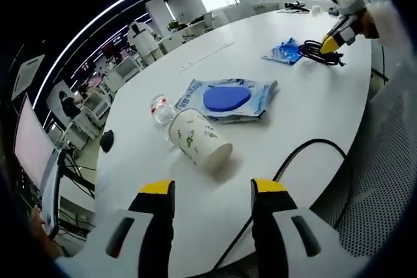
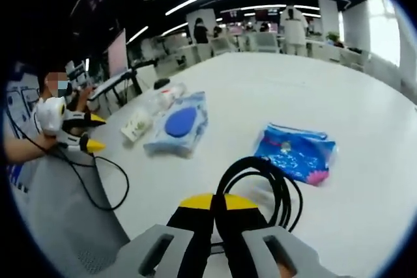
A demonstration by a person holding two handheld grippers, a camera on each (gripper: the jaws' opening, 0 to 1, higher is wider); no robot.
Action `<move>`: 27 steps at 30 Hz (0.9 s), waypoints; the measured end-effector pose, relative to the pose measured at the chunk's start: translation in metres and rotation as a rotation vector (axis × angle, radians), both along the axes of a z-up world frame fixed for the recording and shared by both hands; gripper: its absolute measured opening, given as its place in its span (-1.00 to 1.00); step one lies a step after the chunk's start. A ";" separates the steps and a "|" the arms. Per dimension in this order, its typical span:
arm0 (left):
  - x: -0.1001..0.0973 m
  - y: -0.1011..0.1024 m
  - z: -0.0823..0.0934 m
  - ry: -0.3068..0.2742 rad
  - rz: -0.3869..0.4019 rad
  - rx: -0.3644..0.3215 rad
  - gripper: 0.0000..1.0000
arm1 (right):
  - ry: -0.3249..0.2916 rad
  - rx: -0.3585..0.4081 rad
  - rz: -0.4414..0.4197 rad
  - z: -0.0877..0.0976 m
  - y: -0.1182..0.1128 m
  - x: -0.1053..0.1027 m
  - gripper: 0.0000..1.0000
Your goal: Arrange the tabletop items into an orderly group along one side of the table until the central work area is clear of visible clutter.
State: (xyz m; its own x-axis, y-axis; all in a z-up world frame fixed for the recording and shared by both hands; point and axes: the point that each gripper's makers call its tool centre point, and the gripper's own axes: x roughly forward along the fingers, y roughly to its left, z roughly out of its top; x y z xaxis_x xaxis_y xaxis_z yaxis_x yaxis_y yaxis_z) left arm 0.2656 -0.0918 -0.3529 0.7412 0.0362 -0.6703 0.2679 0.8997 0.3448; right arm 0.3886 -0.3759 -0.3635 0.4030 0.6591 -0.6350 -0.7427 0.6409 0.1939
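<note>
A paper cup (image 1: 199, 138) (image 2: 137, 125) lies on its side on the white table (image 1: 273, 115), just ahead of my left gripper (image 1: 213, 190) (image 2: 96, 132), whose jaws are open and hold nothing. Beside the cup lies a clear plastic bottle (image 1: 161, 112) (image 2: 166, 96). Beyond them rests a wipes pack with a blue lid (image 1: 228, 99) (image 2: 179, 125). Farther off, a small blue packet (image 1: 285, 51) (image 2: 296, 151) sits next to a coiled black cable (image 1: 322, 52) (image 2: 260, 187). My right gripper (image 1: 339, 34) (image 2: 214, 203) is shut on that coil's near loop.
A black mouse-like object (image 1: 106, 140) sits near the table's far edge. A black lead (image 1: 306, 151) (image 2: 104, 180) trails over the near edge by a grey mesh chair (image 1: 384, 174). A person (image 2: 58, 96) is at the table's side. Desks and monitors stand behind.
</note>
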 end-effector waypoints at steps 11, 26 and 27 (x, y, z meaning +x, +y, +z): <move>-0.001 0.007 0.002 -0.020 0.061 -0.055 -0.04 | 0.089 -0.082 0.073 -0.035 0.009 -0.020 -1.00; 0.001 0.004 0.001 -0.017 0.049 -0.046 -0.04 | 0.152 -0.077 0.032 -0.043 0.009 -0.019 -0.99; 0.001 0.004 0.001 -0.016 0.050 -0.045 -0.05 | 0.135 -0.090 0.048 -0.043 0.009 -0.019 -0.99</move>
